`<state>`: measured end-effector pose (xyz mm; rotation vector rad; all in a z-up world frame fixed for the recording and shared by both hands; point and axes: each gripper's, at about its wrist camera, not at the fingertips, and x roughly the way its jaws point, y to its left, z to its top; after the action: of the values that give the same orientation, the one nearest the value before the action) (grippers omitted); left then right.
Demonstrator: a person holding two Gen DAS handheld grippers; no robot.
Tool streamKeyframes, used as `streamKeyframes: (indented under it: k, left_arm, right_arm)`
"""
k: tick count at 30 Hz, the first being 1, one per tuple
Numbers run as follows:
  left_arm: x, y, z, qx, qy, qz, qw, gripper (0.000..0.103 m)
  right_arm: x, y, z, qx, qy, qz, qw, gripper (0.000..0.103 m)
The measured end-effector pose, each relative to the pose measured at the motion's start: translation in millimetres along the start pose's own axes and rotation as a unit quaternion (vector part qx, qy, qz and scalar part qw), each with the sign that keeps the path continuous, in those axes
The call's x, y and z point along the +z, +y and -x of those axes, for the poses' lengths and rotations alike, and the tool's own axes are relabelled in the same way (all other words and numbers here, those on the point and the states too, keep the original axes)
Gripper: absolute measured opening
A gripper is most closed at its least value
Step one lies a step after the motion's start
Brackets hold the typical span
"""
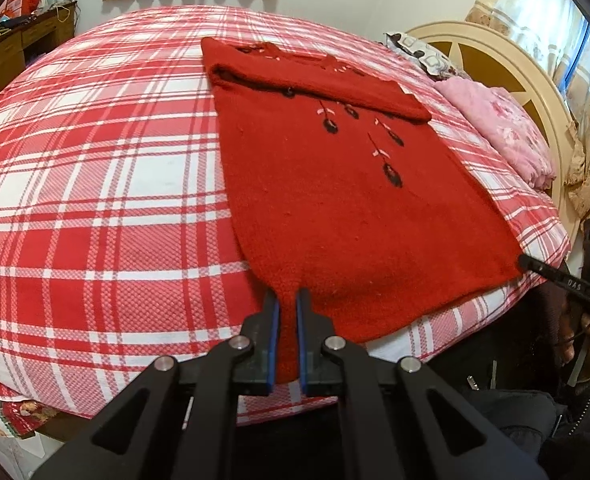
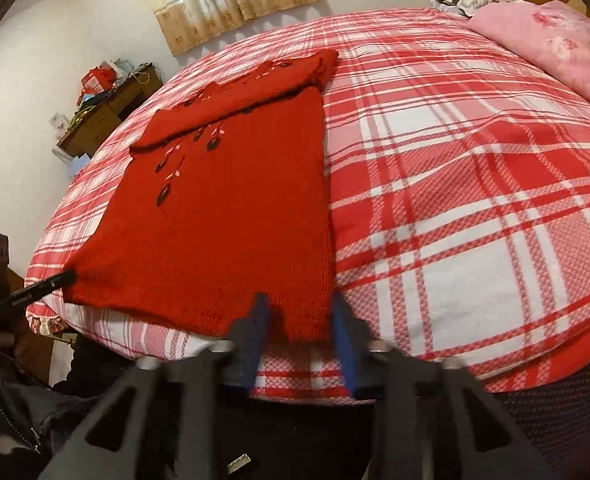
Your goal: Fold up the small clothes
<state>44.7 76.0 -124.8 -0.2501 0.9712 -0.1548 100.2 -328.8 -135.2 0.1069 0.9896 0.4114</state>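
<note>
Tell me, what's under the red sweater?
The red sweater lies flat on the red-and-white plaid bedspread, which shows all around it. Whatever sits directly beneath the sweater is covered, so that part cannot be seen.

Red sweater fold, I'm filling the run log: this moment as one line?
stage: hem pickup | left gripper: shut on red sweater hem corner | right gripper: open, straddling other hem corner | surface: plaid bedspread

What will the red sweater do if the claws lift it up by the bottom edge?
The red sweater would probably flop and hang down, since it is soft knit and already bunches where the left claw pinches its hem. The sleeves folded across its top may slide loose. It probably won't slip, being fuzzy. The right claw is open at the other corner.
</note>
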Motion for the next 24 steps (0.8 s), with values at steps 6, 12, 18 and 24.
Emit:
streamKeyframes:
  k: [6, 12, 18, 24]
  left_arm:
    - [5, 6, 10, -0.021, -0.015, 0.01, 0.9996, 0.008]
    - [12, 2, 16, -0.035, -0.032, 0.009, 0.9989, 0.007]
    - [19, 1, 9, -0.045, -0.03, 0.01, 0.9985, 0.007]
    - [38, 3, 18, -0.068, -0.061, 0.013, 0.9957, 0.007]
  right_arm:
    - [5, 9, 22, 0.027, -0.062, 0.014, 0.998, 0.007]
    - [10, -7, 37, 0.057, -0.101, -0.031, 0.993, 0.007]
    - [18, -4, 42, 0.054, -0.118, -0.034, 0.991, 0.007]
    - [44, 6, 49, 0.042, -0.158, -0.031, 0.986, 0.007]
